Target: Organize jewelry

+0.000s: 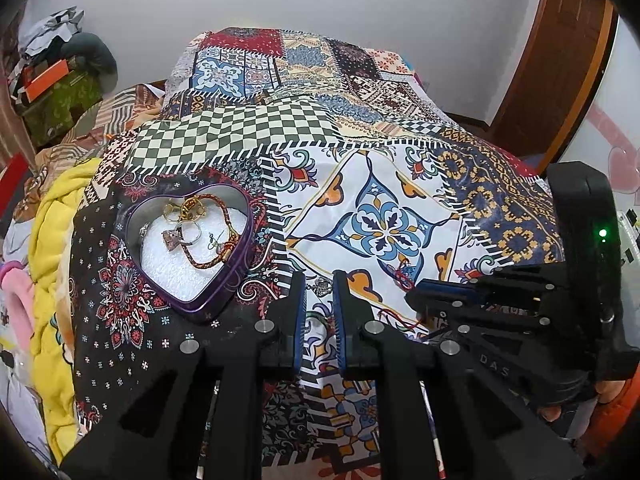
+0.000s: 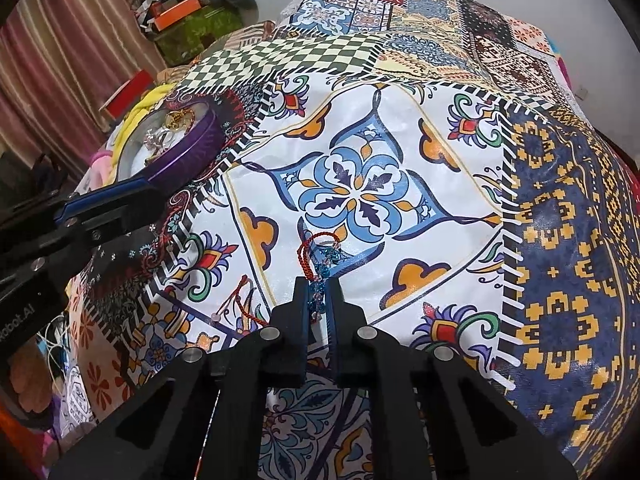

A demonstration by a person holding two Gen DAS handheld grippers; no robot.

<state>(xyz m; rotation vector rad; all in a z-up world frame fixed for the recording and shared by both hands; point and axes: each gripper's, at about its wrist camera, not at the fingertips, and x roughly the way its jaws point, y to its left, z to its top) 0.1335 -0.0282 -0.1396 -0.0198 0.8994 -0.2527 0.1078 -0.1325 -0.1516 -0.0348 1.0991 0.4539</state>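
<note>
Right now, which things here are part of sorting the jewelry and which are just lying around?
Part of the job:
- heart-shaped tin holding rings and a braided bracelet
- small silver piece between the left gripper fingers
- blue beaded red-cord piece at the right gripper

Just lying about:
- patchwork bedspread
- yellow blanket
- orange box

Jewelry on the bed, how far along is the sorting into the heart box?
Done: the heart-shaped tin already holds rings, a gold pendant and a braided bracelet. In hand: the right gripper is closing around the blue beaded piece on a red cord; its jaws are narrow, grip unclear. Left: a small silver piece lies on the bedspread before the open left gripper.
</note>
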